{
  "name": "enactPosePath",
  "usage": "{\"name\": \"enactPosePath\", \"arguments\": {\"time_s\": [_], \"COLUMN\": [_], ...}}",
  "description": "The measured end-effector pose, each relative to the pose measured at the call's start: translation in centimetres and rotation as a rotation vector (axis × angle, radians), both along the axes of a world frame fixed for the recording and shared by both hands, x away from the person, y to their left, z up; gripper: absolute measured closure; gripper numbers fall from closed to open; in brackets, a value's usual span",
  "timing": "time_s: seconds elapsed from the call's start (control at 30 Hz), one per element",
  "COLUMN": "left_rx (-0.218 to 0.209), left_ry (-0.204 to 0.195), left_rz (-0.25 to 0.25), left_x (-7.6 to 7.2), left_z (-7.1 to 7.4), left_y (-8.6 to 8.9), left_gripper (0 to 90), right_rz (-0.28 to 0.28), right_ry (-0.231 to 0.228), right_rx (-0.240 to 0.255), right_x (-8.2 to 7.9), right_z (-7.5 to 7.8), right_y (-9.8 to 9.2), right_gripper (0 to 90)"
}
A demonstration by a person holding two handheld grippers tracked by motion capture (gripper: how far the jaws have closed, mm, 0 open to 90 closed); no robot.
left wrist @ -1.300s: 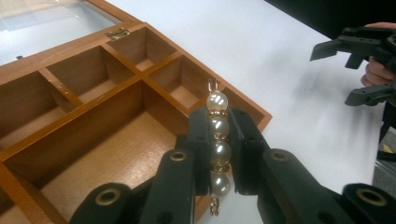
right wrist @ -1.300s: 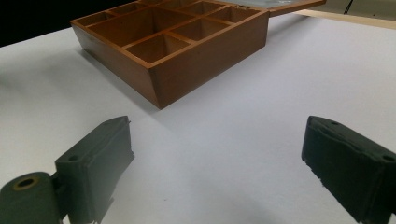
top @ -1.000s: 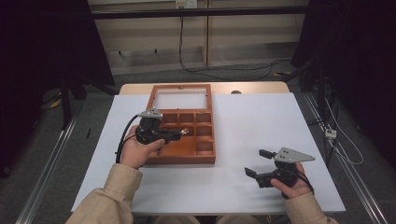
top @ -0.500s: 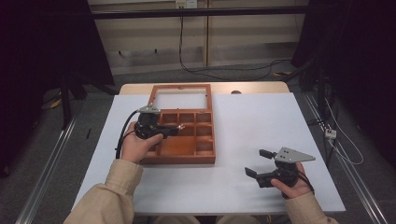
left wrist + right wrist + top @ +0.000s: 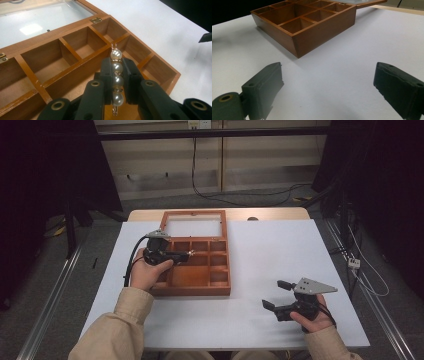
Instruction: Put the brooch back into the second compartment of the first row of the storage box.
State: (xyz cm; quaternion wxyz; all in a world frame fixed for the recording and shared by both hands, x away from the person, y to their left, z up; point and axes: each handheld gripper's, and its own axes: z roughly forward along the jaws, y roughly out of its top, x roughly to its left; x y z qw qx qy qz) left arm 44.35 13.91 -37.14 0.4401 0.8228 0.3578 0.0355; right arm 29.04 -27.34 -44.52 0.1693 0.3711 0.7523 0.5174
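Note:
A short bar of several white pearls (image 5: 116, 54) with gold spacers and a wire loop at its tip is clamped lengthwise by my left gripper (image 5: 117, 66), which is shut on it. That gripper (image 5: 186, 254) hovers over the left middle of an open wooden compartment box (image 5: 220, 290). The pearls sit above the inner dividers (image 5: 75, 65), and I cannot tell which compartment lies under them. My right gripper (image 5: 272, 294) rests near the table's front right, open with nothing between its jaws (image 5: 329, 82), and faces the box (image 5: 319, 35) from a distance.
The box's glass-paned lid (image 5: 194, 226) lies open flat behind it. The white table (image 5: 280, 250) runs wide to the right of the box. Cables trail on the floor beyond the table's far edge.
The left hand has shifted a little to the left over the box, still clamping the pearls. The right hand has stayed put.

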Motion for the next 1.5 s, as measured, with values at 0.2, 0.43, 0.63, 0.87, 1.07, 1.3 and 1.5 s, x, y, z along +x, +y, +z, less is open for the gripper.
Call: {"name": "enactPosePath", "arguments": {"time_s": [0.2,0.43,0.63,0.87,1.07,1.3,1.5], "left_rx": [0.005,0.017,0.023,0.036,0.038,0.035,0.031], "left_ry": [-0.007,-0.011,-0.009,-0.020,-0.018,-0.019,-0.017], "left_rz": [0.006,0.012,0.021,0.037,0.046,0.057,0.079], "left_x": [0.4,0.8,1.3,1.8,2.3,2.7,3.1], "left_z": [0.4,0.5,0.6,0.7,0.3,0.2,0.1], "left_y": [-0.3,-0.4,-0.4,-0.3,-0.4,-0.2,0.1], "left_gripper": [80.0,80.0,80.0,80.0,80.0,80.0,80.0], "right_rz": [0.002,0.003,0.005,0.005,0.005,0.006,0.006], "right_ry": [-0.001,-0.003,-0.001,0.000,-0.003,0.000,-0.001], "right_rx": [0.000,0.002,0.002,0.002,0.001,0.000,0.002], "right_x": [0.0,0.0,0.0,0.0,0.0,0.0,0.0], "right_z": [0.0,0.1,0.0,0.0,0.1,0.0,0.1], "right_y": [0.0,0.0,0.0,0.0,0.0,0.0,0.0], "right_gripper": [8.4,8.4,8.4,8.4,8.4,8.4,8.5]}}
